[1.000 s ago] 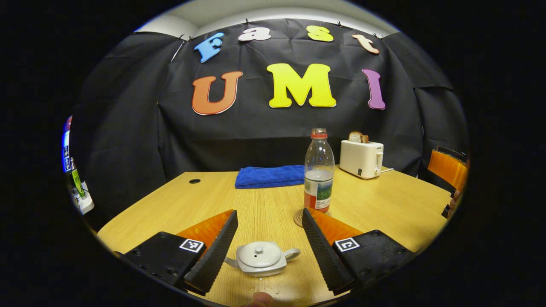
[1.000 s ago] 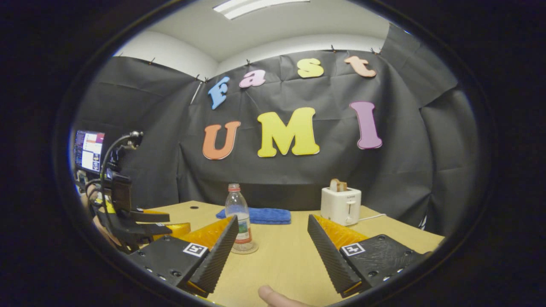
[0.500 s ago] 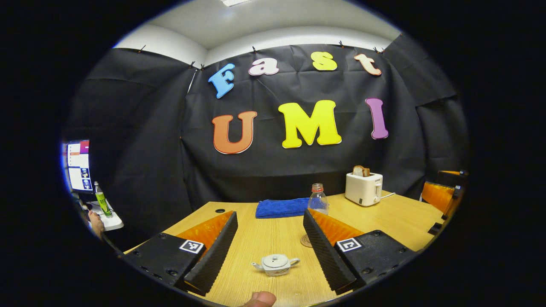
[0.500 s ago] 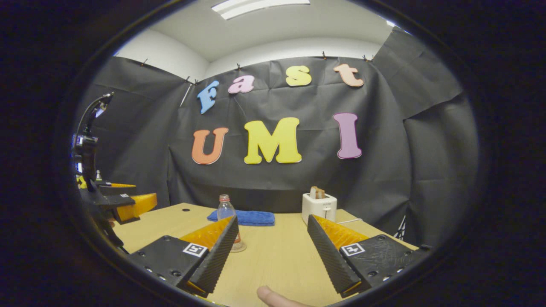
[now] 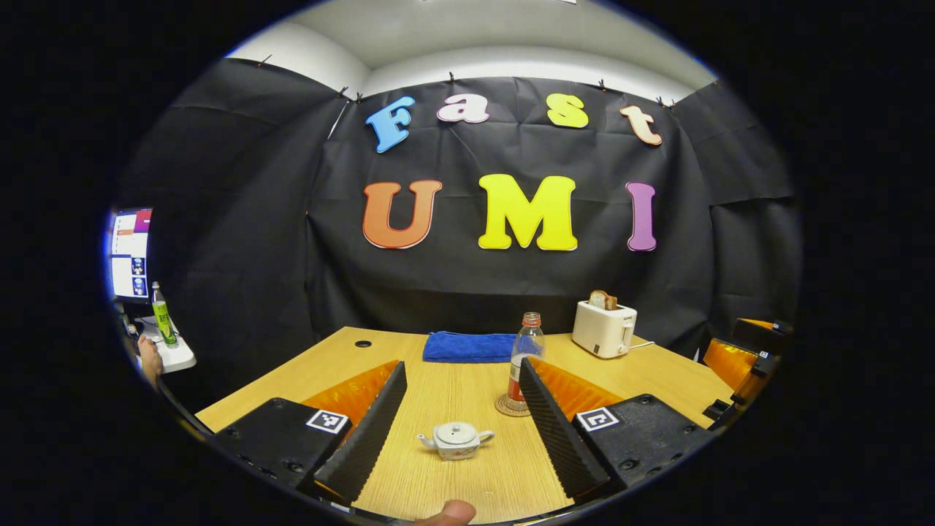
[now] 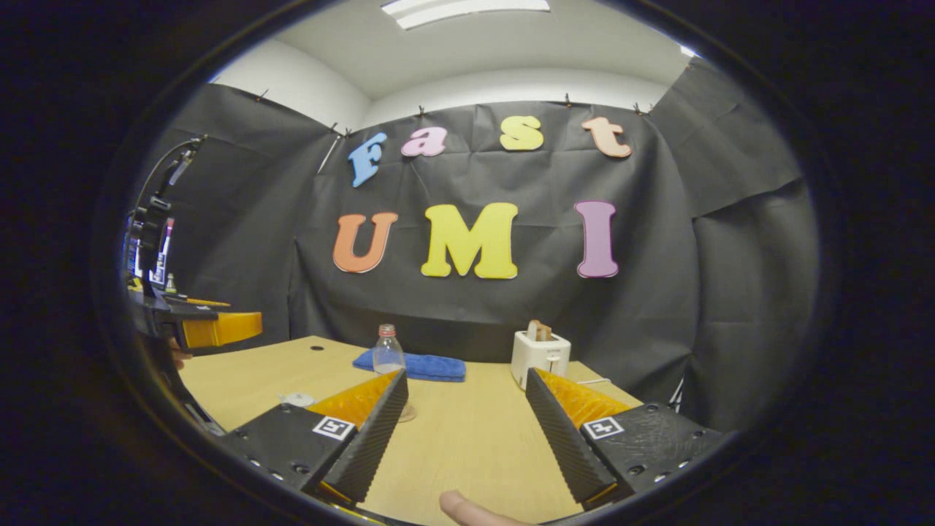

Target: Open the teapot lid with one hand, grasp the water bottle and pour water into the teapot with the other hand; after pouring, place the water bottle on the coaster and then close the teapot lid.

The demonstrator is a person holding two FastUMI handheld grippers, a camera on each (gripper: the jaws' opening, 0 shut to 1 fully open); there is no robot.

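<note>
Judging by how things lie, the task looks finished: the teapot (image 5: 454,440) sits on the table (image 5: 453,380) with its lid (image 5: 456,432) on, and the water bottle (image 5: 524,359) stands upright on the coaster (image 5: 511,406) at about 1 o'clock from the pot, well apart from it — nothing seems left to do. The left gripper (image 5: 460,424) hangs above the table with its fingers spread wide and nothing between them; the right gripper (image 6: 464,435) is likewise spread and empty. Counted: one teapot, one lid, one water bottle, one coaster, one blue towel (image 5: 469,346) at 12 o'clock, one toaster (image 5: 603,329) at 2 o'clock — and two grippers
</note>
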